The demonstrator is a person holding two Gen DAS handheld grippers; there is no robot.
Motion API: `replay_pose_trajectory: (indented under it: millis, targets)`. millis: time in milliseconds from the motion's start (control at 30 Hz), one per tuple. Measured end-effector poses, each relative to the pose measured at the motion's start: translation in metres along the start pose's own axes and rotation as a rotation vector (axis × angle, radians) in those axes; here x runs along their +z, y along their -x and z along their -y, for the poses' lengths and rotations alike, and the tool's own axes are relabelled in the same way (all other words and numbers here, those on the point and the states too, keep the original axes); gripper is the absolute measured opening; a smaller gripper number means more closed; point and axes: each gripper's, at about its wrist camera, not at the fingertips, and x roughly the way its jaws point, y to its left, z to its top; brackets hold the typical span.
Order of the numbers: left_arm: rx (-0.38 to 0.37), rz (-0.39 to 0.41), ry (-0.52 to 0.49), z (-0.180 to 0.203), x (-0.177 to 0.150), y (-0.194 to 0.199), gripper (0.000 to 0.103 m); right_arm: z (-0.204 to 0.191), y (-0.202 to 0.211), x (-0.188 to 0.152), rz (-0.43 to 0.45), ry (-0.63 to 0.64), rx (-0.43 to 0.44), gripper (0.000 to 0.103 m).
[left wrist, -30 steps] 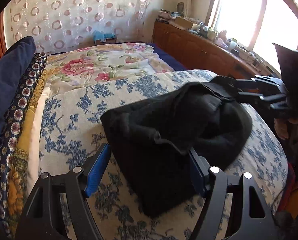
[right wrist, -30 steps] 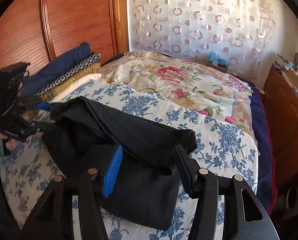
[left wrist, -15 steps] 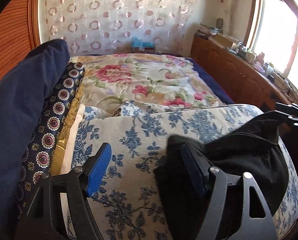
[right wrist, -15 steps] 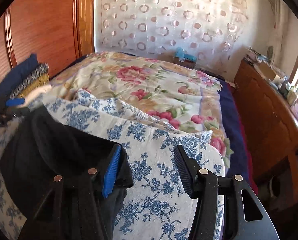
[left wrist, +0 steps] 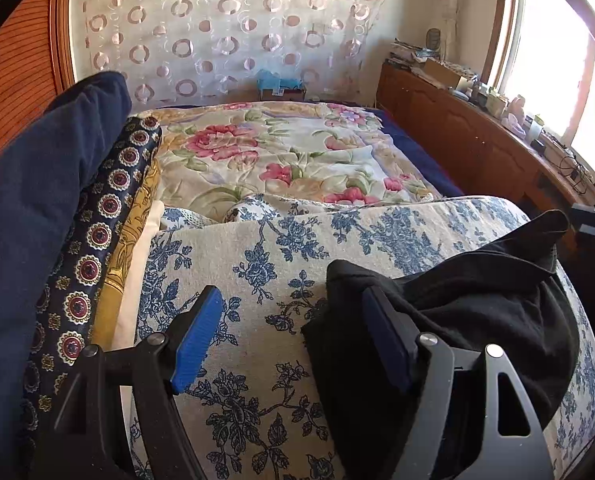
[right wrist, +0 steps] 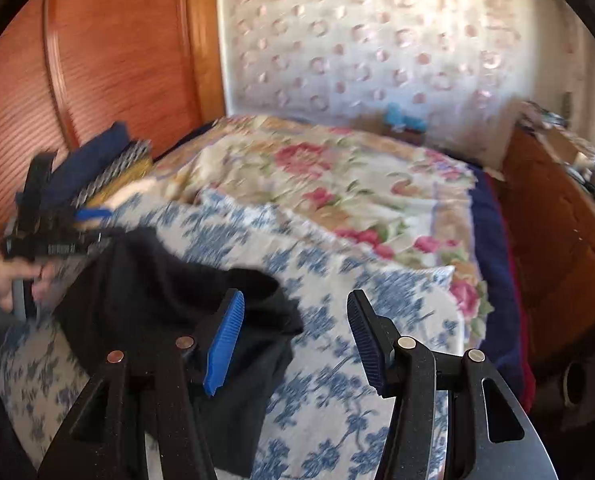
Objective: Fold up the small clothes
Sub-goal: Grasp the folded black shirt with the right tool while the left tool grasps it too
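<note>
Landmark: blue-flowered cushion [left wrist: 281,280], lying at the near end of the bed.
Surroundings: a pink-flowered quilt [left wrist: 281,152] spreads beyond the cushion; a stack of folded fabrics [left wrist: 57,200] (navy, medallion print, gold) lines its left side in the left wrist view; a wooden cabinet [left wrist: 469,140] crowded with small items runs along its right under the window.
In the way: nothing lies between either pair of jaws but bare cushion cover; the right wrist view is blurred.
Garment: black garment [left wrist: 477,308], bunched on the right part of the cushion in the left wrist view, on the cushion's left part [right wrist: 169,292] in the right wrist view.
Left gripper [left wrist: 289,340]: jaws apart, gripping nothing; its right finger lies against the garment's left edge.
Right gripper [right wrist: 293,344]: jaws apart, empty; the garment reaches under its left finger.
Change: a second ago the garment sat between both pairs of jaws; now each gripper has shifted off to the cloth's side, over patterned cover.
</note>
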Motion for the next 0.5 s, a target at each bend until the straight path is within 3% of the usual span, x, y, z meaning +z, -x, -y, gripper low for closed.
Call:
replay_pose_trajectory:
  millis: [100,233,267,300,367,500]
  targets:
    - [-0.008,0.017,-0.008,0.001,0.001,0.009,0.074,-0.006,-0.019,-0.010,-0.071,0.027,0.017,0.056]
    - [-0.027,0.025,-0.016,0.004,0.001,0.017,0.074,0.000,-0.038,-0.009,-0.086,0.025,0.042,0.056]
    - [-0.030,0.025,-0.019,0.005,0.000,0.017,0.074,0.003,-0.042,-0.007,-0.085,0.015,0.047,0.053]
    - [-0.031,0.025,-0.021,0.006,0.000,0.018,0.074,0.007,-0.045,-0.003,-0.076,0.006,0.061,0.031]
    - [-0.030,0.026,-0.020,0.007,-0.001,0.019,0.074,0.017,-0.048,0.006,-0.046,-0.025,0.096,0.012]
    - [-0.030,0.019,-0.007,0.006,-0.003,0.017,0.074,0.040,-0.057,0.010,-0.016,-0.182,0.093,0.010]
